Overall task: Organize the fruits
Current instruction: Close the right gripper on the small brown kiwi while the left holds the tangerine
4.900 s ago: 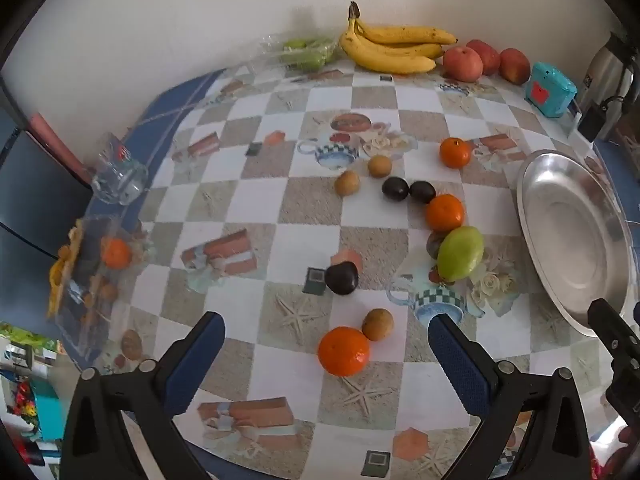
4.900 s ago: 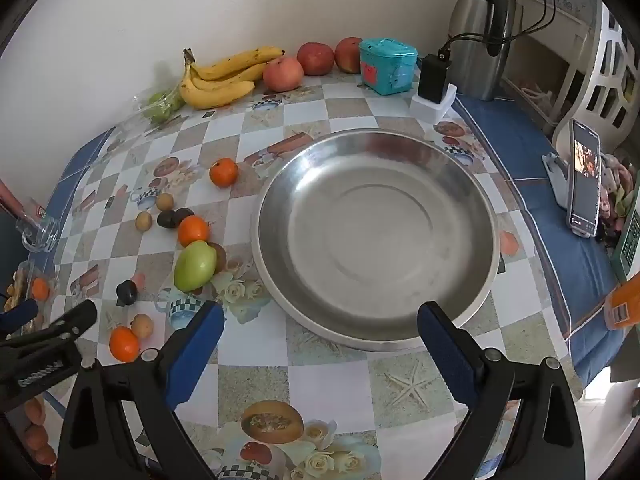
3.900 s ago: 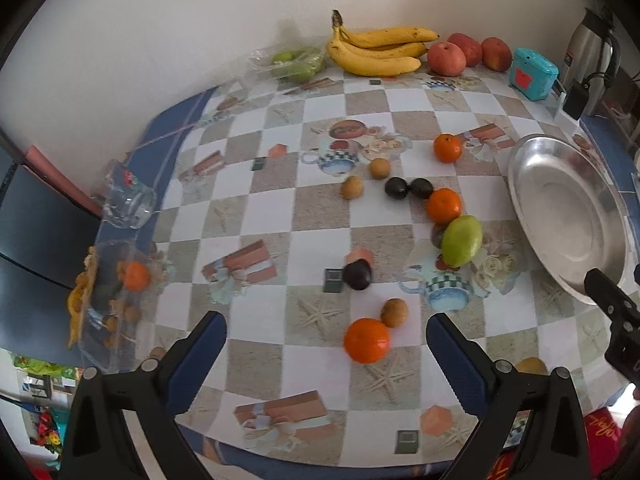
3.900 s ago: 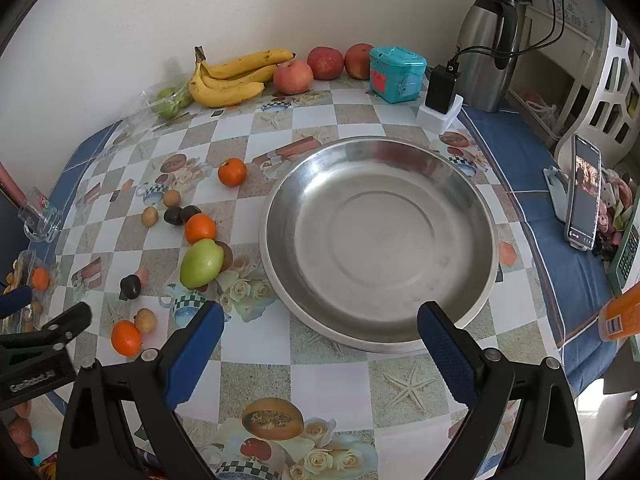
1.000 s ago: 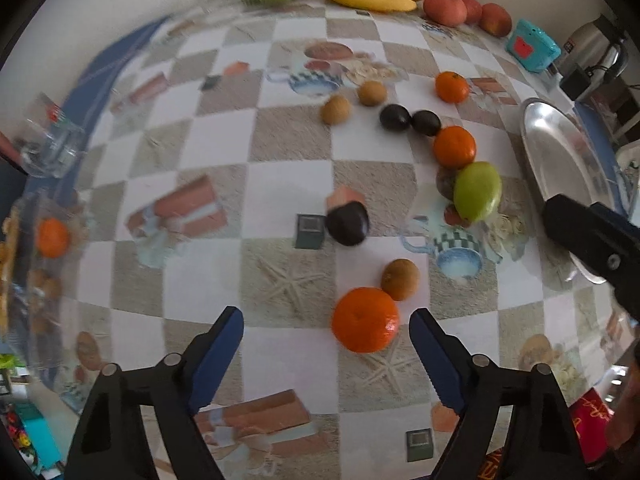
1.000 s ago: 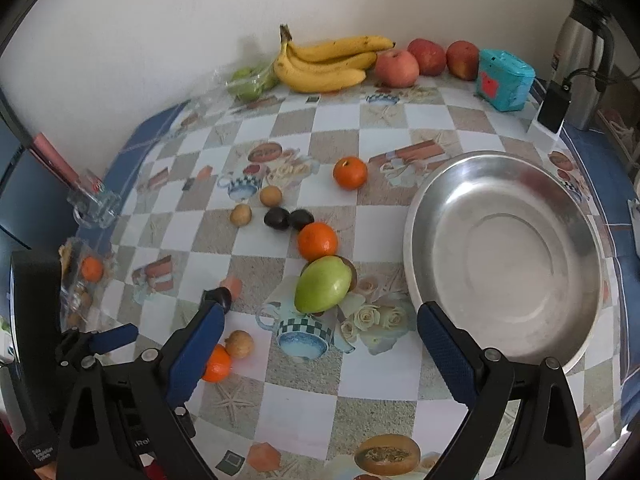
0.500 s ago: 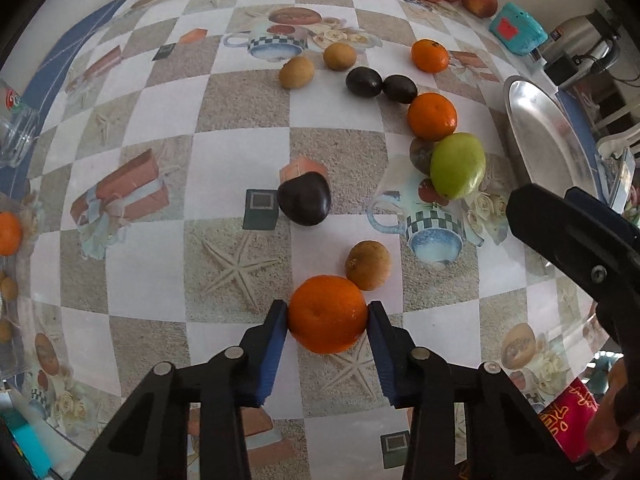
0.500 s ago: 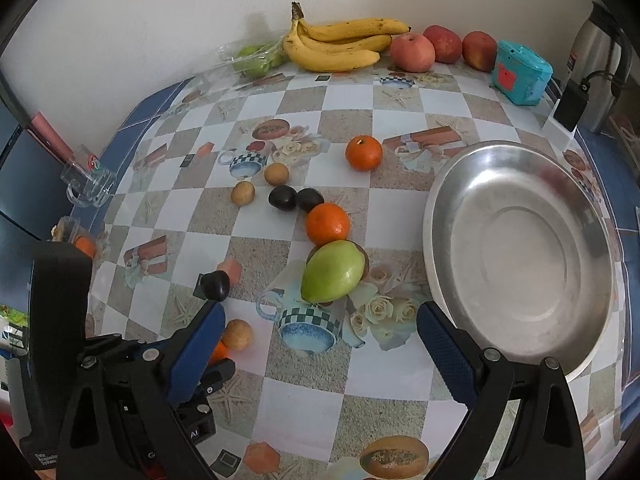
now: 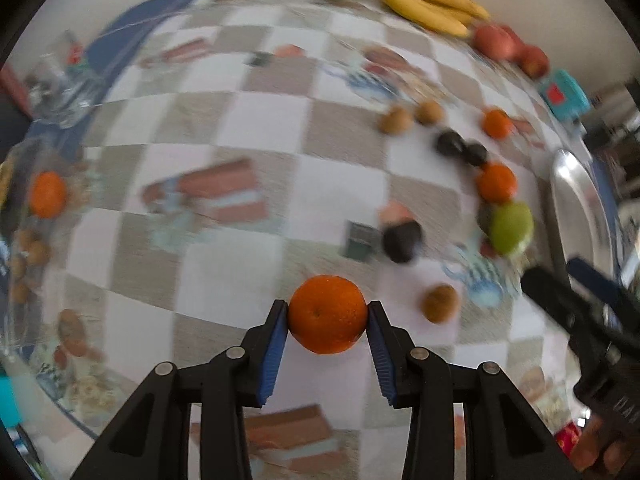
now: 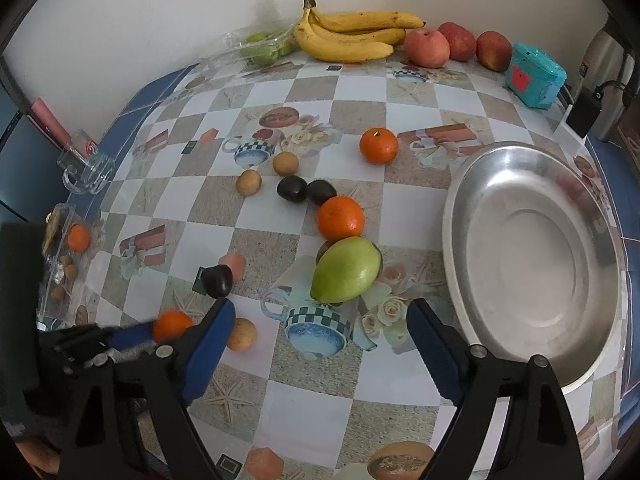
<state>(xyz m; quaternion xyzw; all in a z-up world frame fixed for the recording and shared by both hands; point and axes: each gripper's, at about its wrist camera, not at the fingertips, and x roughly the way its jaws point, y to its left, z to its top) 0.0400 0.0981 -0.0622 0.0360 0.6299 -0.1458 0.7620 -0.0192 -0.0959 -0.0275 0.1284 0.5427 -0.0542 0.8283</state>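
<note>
Left tongs (image 9: pixel 327 315): clamped on one orange (image 9: pixel 327 314) above the near tabletop (image 10: pixel 280 96). Right tongs (image 10: pixel 320 330): closing, nothing between, near one green mango (image 10: pixel 346 269). Two oranges loose; three apples (image 10: pixel 426 47), one banana bunch (image 10: pixel 352 38) far; one steel dish (image 10: pixel 532 256) right.

The table (image 10: pixel 352 384) wears a checkered cloth printed with teacups, roses and starfish. Along its far edge lie a banana bunch (image 10: pixel 352 38), 3 red apples (image 10: pixel 452 46) and a teal box (image 10: pixel 534 76). Mid-table lie 2 oranges (image 10: pixel 340 218), a green mango (image 10: pixel 346 268), dark fruits (image 10: pixel 306 191), small brown fruits (image 10: pixel 266 174) and a steel basin (image 10: pixel 532 256) at right.
</note>
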